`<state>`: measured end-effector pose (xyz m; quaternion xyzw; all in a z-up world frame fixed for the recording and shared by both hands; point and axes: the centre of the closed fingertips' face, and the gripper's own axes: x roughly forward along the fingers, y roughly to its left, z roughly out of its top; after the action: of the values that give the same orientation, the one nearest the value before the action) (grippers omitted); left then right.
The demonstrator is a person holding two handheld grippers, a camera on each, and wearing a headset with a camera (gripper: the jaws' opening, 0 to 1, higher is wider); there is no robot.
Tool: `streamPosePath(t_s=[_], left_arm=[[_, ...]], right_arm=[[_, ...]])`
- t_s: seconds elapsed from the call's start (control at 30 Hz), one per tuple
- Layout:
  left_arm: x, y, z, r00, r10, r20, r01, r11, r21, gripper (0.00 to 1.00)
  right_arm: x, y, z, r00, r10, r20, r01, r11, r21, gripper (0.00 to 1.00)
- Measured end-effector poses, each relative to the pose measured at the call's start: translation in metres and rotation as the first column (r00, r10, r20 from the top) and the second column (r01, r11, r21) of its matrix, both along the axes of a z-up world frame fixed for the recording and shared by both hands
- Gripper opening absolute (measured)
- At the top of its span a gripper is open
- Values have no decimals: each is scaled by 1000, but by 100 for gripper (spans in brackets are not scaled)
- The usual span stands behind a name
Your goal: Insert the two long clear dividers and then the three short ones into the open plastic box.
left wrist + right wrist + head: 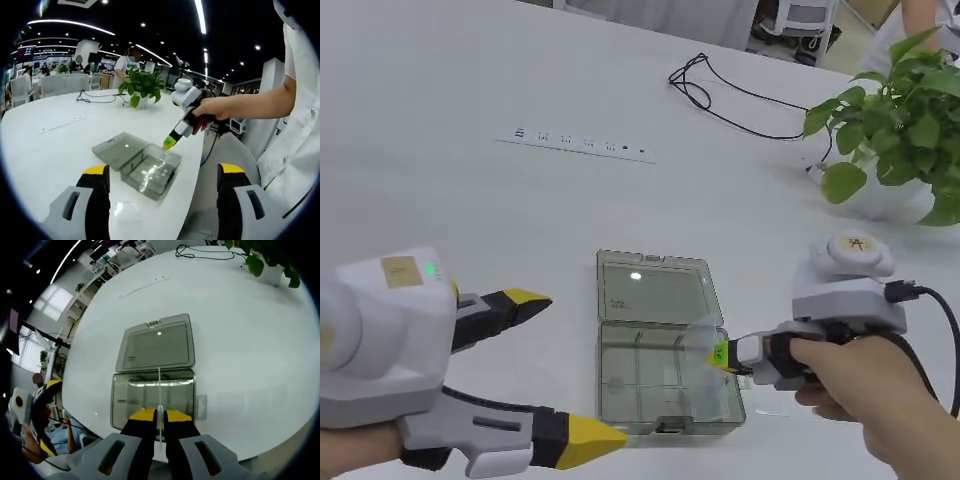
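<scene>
The open clear plastic box lies on the white table with its lid folded flat behind it. Faint lines cross the inside of its tray. My right gripper is shut on a thin clear divider, which I see edge-on reaching over the middle of the box. Its yellow tips hang just above the right rim of the box. My left gripper stands open to the left of the box, its jaws wide apart and nothing between them.
A white power strip, a black cable and a potted plant sit farther back. A small clear piece lies on the table beside the box. The table's near edge runs just below the box.
</scene>
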<state>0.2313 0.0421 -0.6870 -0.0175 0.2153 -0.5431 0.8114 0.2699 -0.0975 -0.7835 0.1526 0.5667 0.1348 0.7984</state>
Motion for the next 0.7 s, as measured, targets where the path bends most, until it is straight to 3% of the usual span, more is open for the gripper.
streamPosePath(t_s=[0.7], left_arm=[[3, -4, 1, 1000, -1, -4, 1, 1000, -6, 89]], right_arm=[[8, -7, -9, 1000, 2, -7, -2, 1000, -16, 6]])
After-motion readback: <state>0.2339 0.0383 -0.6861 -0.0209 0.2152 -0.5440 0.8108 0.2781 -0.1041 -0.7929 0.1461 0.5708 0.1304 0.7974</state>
